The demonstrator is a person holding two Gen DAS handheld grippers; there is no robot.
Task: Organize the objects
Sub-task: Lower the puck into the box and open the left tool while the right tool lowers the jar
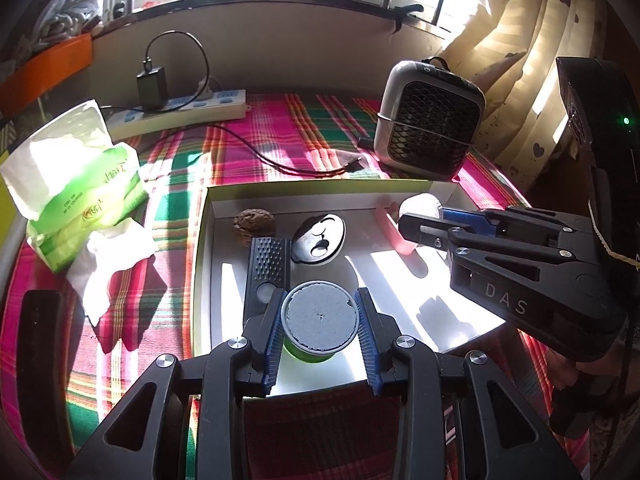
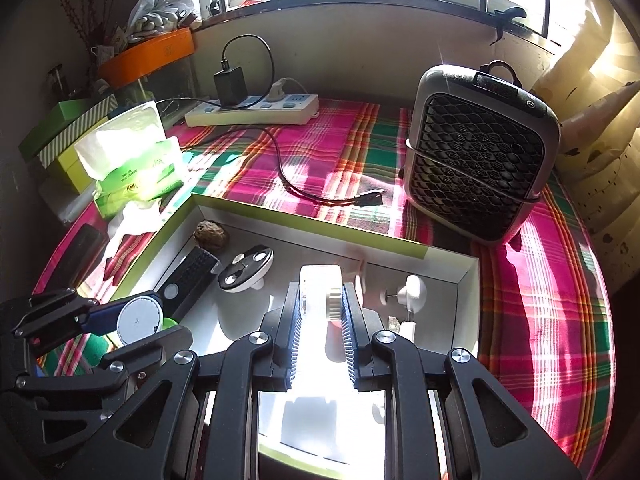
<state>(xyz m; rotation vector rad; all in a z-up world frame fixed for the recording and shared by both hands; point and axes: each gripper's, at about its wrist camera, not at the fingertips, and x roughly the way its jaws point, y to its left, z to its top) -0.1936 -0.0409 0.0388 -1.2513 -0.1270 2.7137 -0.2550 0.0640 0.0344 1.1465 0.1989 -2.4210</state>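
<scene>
My left gripper [image 1: 320, 316] is shut on a green cup with a grey-white lid [image 1: 319, 317], held over the near part of a white box with a green rim [image 1: 202, 248]. It also shows in the right wrist view [image 2: 140, 320]. My right gripper [image 2: 320, 300] is shut on a small white bottle [image 2: 320, 292] over the box [image 2: 452, 254]; in the left wrist view the bottle [image 1: 420, 206] sits at the far right. In the box lie a brown walnut [image 1: 255, 222], a black remote [image 1: 267, 268], a round black-and-white piece [image 1: 319, 239] and a pink stick [image 1: 394, 232].
A grey heater [image 1: 430, 120] stands behind the box on the plaid cloth. A power strip [image 1: 180, 110] with a black charger and cable lies at the back. A green tissue pack [image 1: 76, 184] is at the left. A small white hook piece [image 2: 414, 290] lies in the box.
</scene>
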